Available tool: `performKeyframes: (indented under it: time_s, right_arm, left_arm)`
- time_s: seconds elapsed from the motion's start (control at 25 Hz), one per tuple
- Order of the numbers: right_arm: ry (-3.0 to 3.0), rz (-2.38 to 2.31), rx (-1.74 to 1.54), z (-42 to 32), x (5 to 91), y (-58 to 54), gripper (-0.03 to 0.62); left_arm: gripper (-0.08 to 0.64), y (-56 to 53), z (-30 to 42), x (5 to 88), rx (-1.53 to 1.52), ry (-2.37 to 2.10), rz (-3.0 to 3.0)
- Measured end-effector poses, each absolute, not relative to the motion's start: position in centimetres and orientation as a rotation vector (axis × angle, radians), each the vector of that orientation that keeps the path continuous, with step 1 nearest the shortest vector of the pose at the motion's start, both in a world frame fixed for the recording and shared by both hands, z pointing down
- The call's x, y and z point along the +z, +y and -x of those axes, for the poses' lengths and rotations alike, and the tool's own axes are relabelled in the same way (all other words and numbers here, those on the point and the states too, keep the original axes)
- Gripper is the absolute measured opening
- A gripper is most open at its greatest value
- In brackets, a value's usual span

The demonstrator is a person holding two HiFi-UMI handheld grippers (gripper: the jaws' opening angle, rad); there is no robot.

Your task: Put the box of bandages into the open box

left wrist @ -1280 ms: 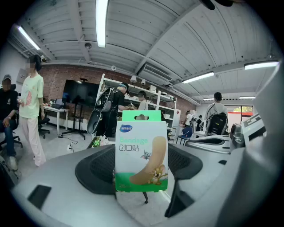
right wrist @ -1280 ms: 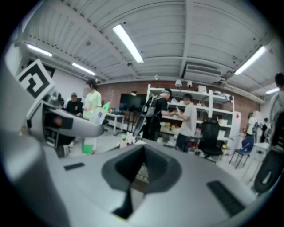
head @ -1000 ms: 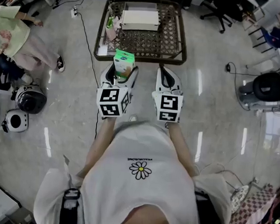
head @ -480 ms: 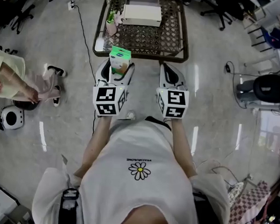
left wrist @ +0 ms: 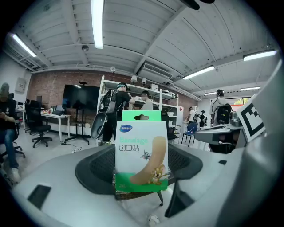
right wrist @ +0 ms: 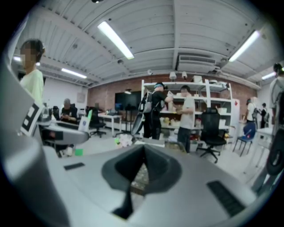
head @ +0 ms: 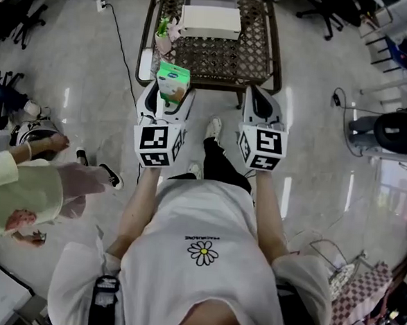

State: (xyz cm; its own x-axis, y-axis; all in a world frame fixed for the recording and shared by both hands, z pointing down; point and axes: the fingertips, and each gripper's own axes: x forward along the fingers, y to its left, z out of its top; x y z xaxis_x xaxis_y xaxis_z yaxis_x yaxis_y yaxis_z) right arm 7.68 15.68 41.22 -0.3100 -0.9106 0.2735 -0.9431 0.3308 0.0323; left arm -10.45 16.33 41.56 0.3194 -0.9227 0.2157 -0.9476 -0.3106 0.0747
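The box of bandages (head: 173, 82), green and white with a cartoon plaster printed on it, stands upright in my left gripper (head: 168, 99), which is shut on it just short of the low wicker table (head: 266, 67). In the left gripper view the box of bandages (left wrist: 141, 153) fills the middle, pinched at its lower end between the jaws of the left gripper (left wrist: 140, 188). A white open box (head: 211, 21) sits at the table's far middle. My right gripper (head: 263, 107) hovers level with the left, shut with nothing in it; in its own view the right gripper (right wrist: 142, 166) shows its jaws meeting.
Small pink and green items (head: 164, 32) lie on the table's left side. A person in a pale yellow top (head: 21, 187) bends at the lower left. A black cable (head: 122, 34) runs over the floor. A round black machine (head: 400, 130) stands at the right.
Both grippers have moved forward to the table's near edge, the bandage box still held. A foot has stepped forward between them. The person at the left has moved nearer.
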Motion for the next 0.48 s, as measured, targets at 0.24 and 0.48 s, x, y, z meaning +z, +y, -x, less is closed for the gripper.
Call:
performKeyframes:
  time_s: [0.24, 0.48]
  right_arm:
    - [-2.390, -1.661, 0.182, -6.9, 41.7, 9.3, 0.031]
    - [-2.442, -1.573, 0.238, -5.9, 42.8, 1.6, 0.031]
  left_arm:
    - [0.362, 10.8, 11.3, 42.1, 0.187, -1.764, -2.385]
    - [0.362, 4.1, 12.5, 42.4, 0.179, -1.854, -2.322]
